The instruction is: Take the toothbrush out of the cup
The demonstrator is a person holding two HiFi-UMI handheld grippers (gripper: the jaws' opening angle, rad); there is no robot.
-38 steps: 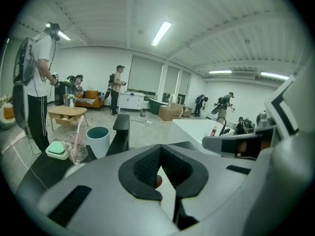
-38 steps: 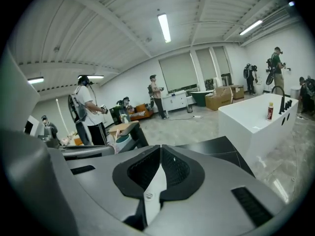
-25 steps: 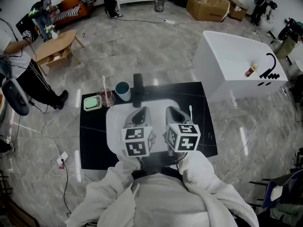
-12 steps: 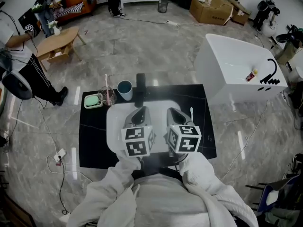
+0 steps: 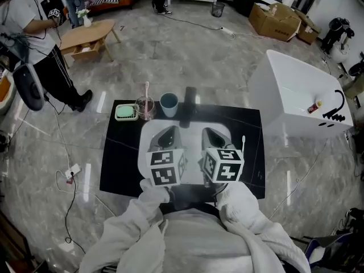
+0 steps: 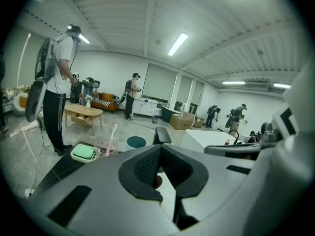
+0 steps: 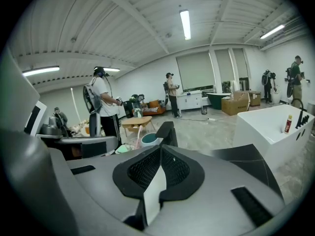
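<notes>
A pink toothbrush (image 5: pixel 147 95) stands in a clear glass cup (image 5: pixel 145 109) at the back left of the black table (image 5: pixel 116 164). In the left gripper view the toothbrush (image 6: pixel 112 135) leans in that cup (image 6: pixel 104 148), well ahead and to the left. My left gripper (image 5: pixel 168 131) and right gripper (image 5: pixel 211 132) hover side by side over the white sink basin (image 5: pixel 149 131), both shut and holding nothing, well short of the cup. A white toothbrush (image 5: pixel 243 144) lies at the basin's right edge.
A teal cup (image 5: pixel 168 104) stands right of the glass cup and a green soap dish (image 5: pixel 125 112) to its left. A black faucet (image 5: pixel 189 105) rises behind the basin. A white bathtub (image 5: pixel 296 101) stands to the right. People stand on the floor beyond.
The head camera has shifted, so the table sits lower and further right in the picture. Both grippers keep their place over the basin, still shut.
</notes>
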